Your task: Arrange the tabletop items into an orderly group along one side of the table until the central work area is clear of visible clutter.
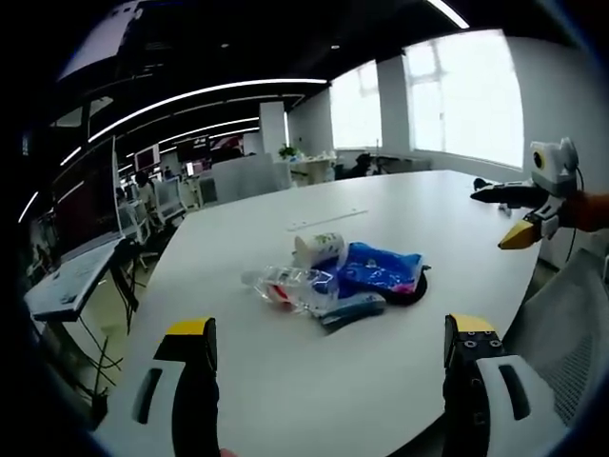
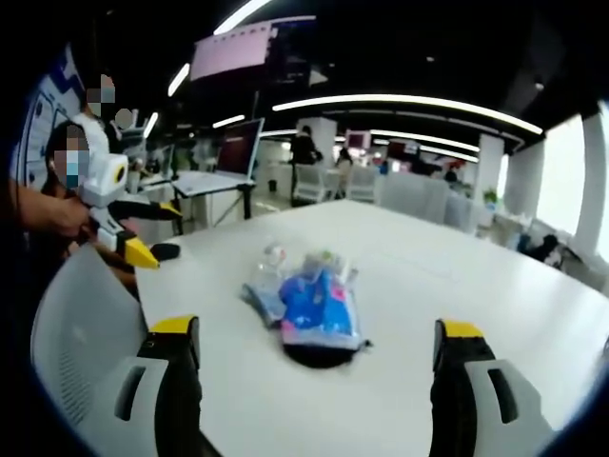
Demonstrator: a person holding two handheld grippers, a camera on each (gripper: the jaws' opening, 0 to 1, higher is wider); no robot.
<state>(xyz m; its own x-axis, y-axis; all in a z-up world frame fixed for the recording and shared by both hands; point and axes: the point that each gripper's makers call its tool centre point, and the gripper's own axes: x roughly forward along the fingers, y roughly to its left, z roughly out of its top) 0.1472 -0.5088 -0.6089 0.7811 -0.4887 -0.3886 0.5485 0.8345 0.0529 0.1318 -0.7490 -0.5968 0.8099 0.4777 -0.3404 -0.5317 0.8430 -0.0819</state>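
Note:
A small heap lies in the middle of the white table (image 1: 400, 205): a blue packet (image 1: 383, 268), a white cup with a green label (image 1: 318, 248), a clear plastic bottle (image 1: 284, 286) and a flat black item (image 1: 411, 291). My left gripper (image 1: 328, 350) is open, short of the heap, with nothing between its fingers. My right gripper (image 1: 493, 219) comes in from the right over the table's edge. In the right gripper view the blue packet (image 2: 319, 305) lies on the black item (image 2: 319, 356), with the bottle (image 2: 269, 268) behind. My right gripper (image 2: 314, 345) is open and empty; the left gripper (image 2: 164, 236) is at left.
A grey mesh chair (image 2: 71, 333) stands at the table's edge beside the person's hand (image 2: 57, 217); the same chair (image 1: 561, 333) is at lower right. A small dark thing (image 2: 166, 251) lies near the edge. Desks, monitors and office chairs fill the room behind.

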